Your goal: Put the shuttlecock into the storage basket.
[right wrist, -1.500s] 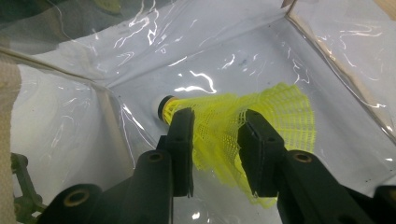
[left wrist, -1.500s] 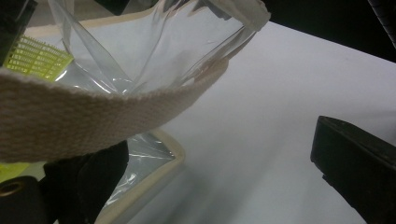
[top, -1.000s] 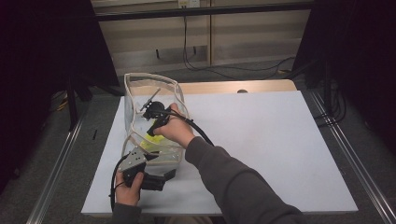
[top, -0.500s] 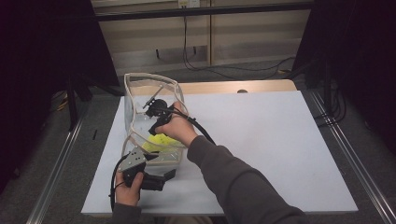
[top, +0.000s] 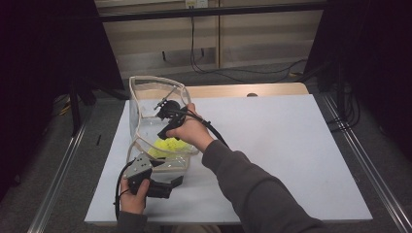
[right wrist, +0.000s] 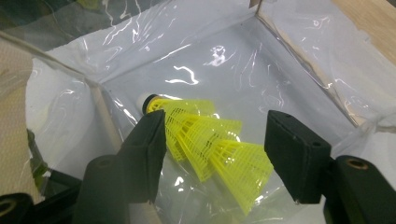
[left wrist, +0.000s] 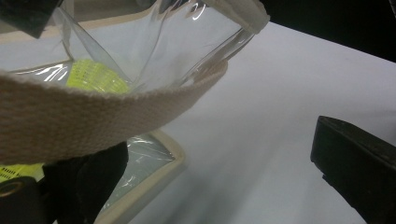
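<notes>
Near edge of the white table [top: 301, 160]: left gripper [top: 163, 187] sits low at about 7 o'clock of the clear bag [top: 145, 104], its jaws pinching the bag's cream webbing rim [left wrist: 93, 116]. In the left gripper view the strap runs across one jaw while the other jaw stands well off to the side, so how hard it clamps I cannot tell for sure; it reads as a hold. Likely reason: pins the mouth open and stops the soft bag sliding or folding.

Next out, the right hand [top: 187, 131] reaches in over the rim from 4 o'clock, with the right gripper [right wrist: 215, 154] pointing down into the bag. Jaws spread, have just been opening. The yellow shuttlecocks [right wrist: 210, 144] lie between them, not pressed: the skirt passes just behind the left pad, and there is a gap to the right pad. Looks like a release, the drop-off step about done.

Bag contents: nested stack of yellow plastic shuttlecocks, on its side on the bag floor, white cork end [right wrist: 142, 99] pointing toward the far wall at 11 o'clock. Nothing else visible inside.

Far: bag's far rim stands upright, and a bare wooden strip [top: 272, 90] shows past the white surface at 12 o'clock.
</notes>
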Demonstrator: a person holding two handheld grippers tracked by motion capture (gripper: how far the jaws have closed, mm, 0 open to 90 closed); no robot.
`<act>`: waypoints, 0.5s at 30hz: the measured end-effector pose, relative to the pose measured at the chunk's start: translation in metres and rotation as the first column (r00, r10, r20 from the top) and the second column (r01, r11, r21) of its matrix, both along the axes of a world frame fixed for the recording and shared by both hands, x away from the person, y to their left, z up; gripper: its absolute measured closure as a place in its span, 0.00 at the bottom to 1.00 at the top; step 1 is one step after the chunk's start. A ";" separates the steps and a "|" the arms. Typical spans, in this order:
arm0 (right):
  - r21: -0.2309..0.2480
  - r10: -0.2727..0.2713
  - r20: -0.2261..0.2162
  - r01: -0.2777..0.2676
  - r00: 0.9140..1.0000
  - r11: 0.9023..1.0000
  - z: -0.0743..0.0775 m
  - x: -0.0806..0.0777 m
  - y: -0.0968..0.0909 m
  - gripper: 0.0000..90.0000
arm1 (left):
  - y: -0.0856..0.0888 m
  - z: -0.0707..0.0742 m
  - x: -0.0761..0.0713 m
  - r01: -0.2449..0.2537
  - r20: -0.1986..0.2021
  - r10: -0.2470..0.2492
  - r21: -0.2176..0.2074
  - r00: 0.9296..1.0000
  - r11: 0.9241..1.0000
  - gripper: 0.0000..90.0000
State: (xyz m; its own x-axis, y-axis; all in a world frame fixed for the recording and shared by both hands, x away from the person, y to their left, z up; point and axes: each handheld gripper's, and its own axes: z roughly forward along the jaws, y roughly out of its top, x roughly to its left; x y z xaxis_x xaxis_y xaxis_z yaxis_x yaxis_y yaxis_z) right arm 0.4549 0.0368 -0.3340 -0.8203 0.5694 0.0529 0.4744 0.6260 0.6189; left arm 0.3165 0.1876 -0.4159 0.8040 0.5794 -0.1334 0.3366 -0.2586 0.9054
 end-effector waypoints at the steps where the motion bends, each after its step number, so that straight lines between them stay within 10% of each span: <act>1: 0.002 0.001 -0.001 -0.001 1.000 1.000 0.001 -0.001 -0.002 0.42 | 0.000 0.000 0.000 0.000 -0.001 0.000 -0.001 1.000 1.000 0.04; 15: 0.049 0.029 0.007 -0.029 1.000 0.998 0.020 -0.017 -0.014 0.32 | 0.000 0.001 -0.001 -0.004 -0.002 0.004 0.006 1.000 1.000 0.04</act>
State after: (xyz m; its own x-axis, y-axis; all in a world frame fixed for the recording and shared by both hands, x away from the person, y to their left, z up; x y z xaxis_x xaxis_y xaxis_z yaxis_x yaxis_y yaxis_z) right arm 0.4382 0.0224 -0.3144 -0.8367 0.5425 0.0747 0.4527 0.6084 0.6518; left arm 0.3151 0.1871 -0.4152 0.8015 0.5834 -0.1316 0.3394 -0.2625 0.9033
